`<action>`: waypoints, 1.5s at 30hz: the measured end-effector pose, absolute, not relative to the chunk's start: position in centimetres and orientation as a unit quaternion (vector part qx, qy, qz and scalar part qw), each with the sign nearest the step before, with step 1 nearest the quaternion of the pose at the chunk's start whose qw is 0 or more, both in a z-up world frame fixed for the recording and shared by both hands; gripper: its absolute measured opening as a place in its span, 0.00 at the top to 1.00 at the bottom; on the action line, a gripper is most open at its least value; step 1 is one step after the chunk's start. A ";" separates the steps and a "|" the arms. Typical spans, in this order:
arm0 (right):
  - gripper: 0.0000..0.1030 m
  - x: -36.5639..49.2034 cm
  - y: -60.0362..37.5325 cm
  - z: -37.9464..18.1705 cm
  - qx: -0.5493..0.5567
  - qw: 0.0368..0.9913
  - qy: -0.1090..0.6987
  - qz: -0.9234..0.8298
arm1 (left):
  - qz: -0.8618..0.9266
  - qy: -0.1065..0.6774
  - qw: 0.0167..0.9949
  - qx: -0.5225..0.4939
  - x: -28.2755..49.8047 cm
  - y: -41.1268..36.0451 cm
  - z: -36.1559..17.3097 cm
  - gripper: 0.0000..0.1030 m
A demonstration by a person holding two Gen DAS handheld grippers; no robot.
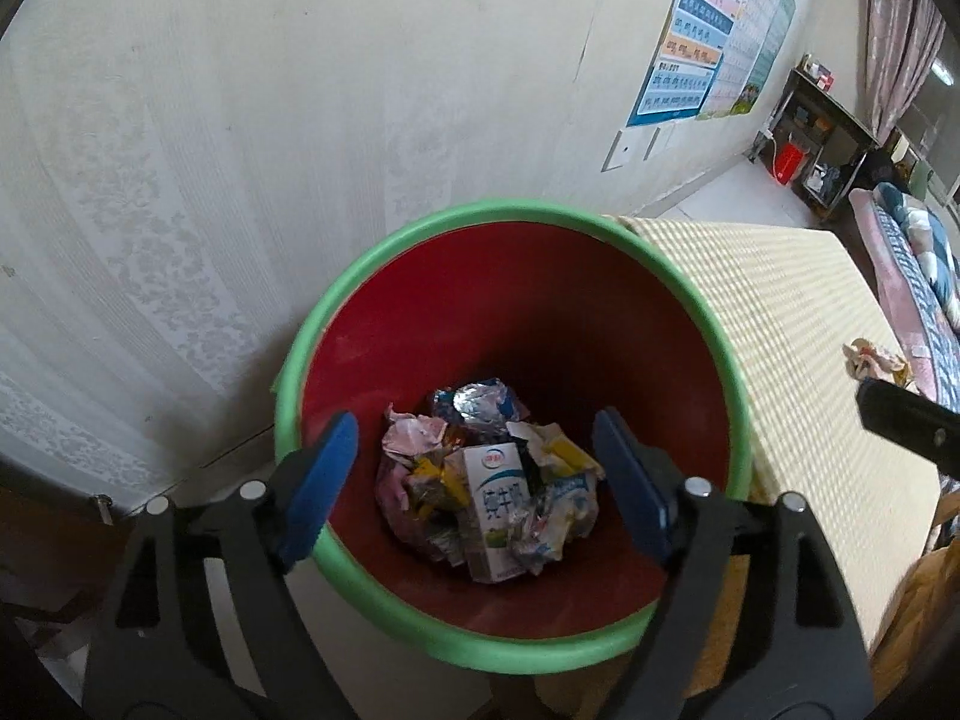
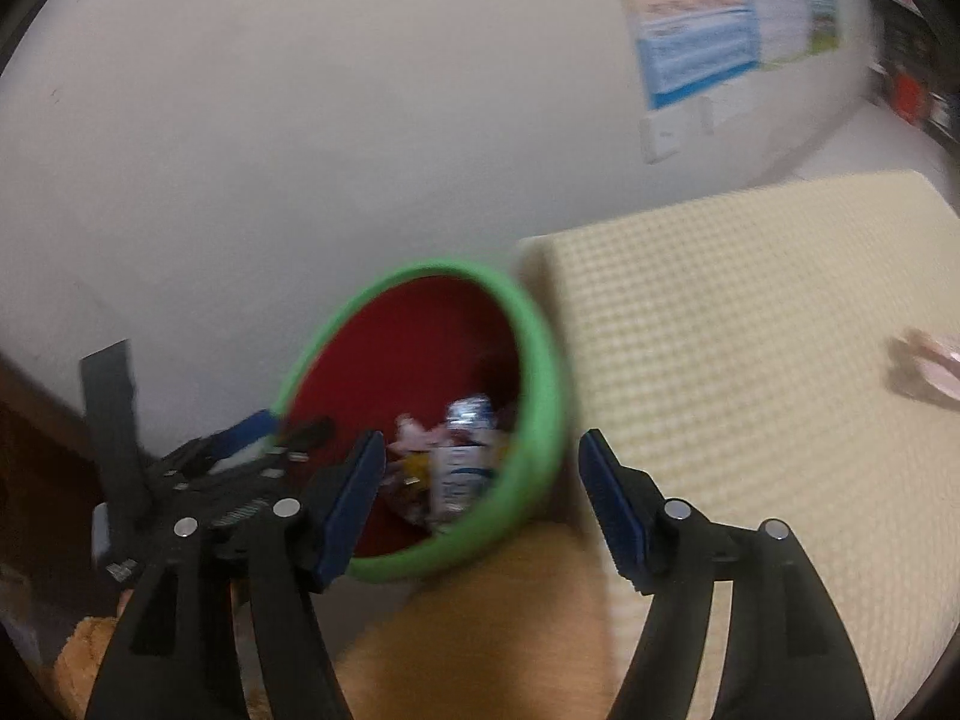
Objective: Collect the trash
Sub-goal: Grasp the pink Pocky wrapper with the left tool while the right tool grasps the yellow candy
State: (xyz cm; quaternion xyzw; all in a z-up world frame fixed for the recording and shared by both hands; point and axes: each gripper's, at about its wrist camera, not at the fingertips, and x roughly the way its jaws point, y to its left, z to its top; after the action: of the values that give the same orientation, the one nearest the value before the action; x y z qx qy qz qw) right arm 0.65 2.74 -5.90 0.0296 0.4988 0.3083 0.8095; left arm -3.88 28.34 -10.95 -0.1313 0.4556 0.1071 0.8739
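1. Both tools, left (image 1: 474, 486) and right (image 2: 480, 495), were wide open and empty.
2. 1 crumpled wrapper (image 1: 873, 360) lay on the mat (image 1: 780, 330), near the bin (image 1: 510, 216).
3. It was judged light and soft, best pinched across its middle.

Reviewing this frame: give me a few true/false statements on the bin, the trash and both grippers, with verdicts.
1. The bin has a green rim and a red inside. True.
2. The bin is empty. False: crumpled wrappers and a milk carton lie in it.
3. The left gripper holds a wrapper. False: its jaws stand open with nothing gripped.
4. A crumpled wrapper lies on the woven mat. True.
5. The right gripper is open. True.
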 end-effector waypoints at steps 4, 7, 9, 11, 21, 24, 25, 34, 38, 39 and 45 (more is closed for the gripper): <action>0.37 1.6 -2.6 -6.0 0.059 0.832 0.488 0.256 | 0.101 0.460 0.873 -0.126 -3.3 27.3 -10.8 0.24; 0.37 3.1 -7.8 -6.0 0.085 0.847 0.482 0.206 | 0.090 0.454 0.879 -0.114 -3.1 25.9 -9.9 0.23; 0.37 4.6 -12.0 -5.9 0.099 0.859 0.477 0.157 | 0.084 0.450 0.883 -0.102 -2.9 24.8 -9.4 0.21; 0.36 6.1 -15.9 -5.8 0.104 0.870 0.469 0.113 | 0.075 0.450 0.885 -0.089 -2.6 23.5 -8.9 0.21; 0.36 13.2 -29.6 -11.7 0.176 0.850 0.496 -0.001 | -0.025 0.443 0.896 -0.005 0.1 13.7 -7.2 0.21; 0.50 13.9 -29.7 -13.5 0.218 0.830 0.512 0.033 | -0.079 0.440 0.894 0.026 1.7 9.3 -7.0 0.21; 0.69 13.9 -29.6 -13.8 0.225 0.823 0.519 0.043 | -0.100 0.439 0.892 0.034 2.4 7.6 -7.0 0.21; 0.76 9.3 -32.4 -8.5 0.208 0.852 0.477 0.052 | -0.241 0.436 0.857 0.131 9.2 -5.6 -7.8 0.17; 0.75 6.7 -35.0 -7.9 0.247 0.845 0.470 0.054 | -0.280 0.455 0.825 0.185 11.8 -10.5 -10.2 0.17; 0.75 6.1 -35.7 -8.2 0.263 0.840 0.472 0.054 | -0.287 0.462 0.816 0.194 12.4 -11.2 -10.8 0.17; 0.74 5.1 -37.2 -7.3 0.283 0.840 0.459 0.061 | -0.292 0.490 0.785 0.242 15.4 -14.4 -14.3 0.18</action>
State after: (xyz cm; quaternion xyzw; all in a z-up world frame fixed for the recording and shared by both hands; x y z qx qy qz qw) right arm 5.07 -37.19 -7.30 0.2826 0.4594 0.0608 0.8399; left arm 15.42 -14.44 -14.31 0.2425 0.4900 -0.2920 0.7848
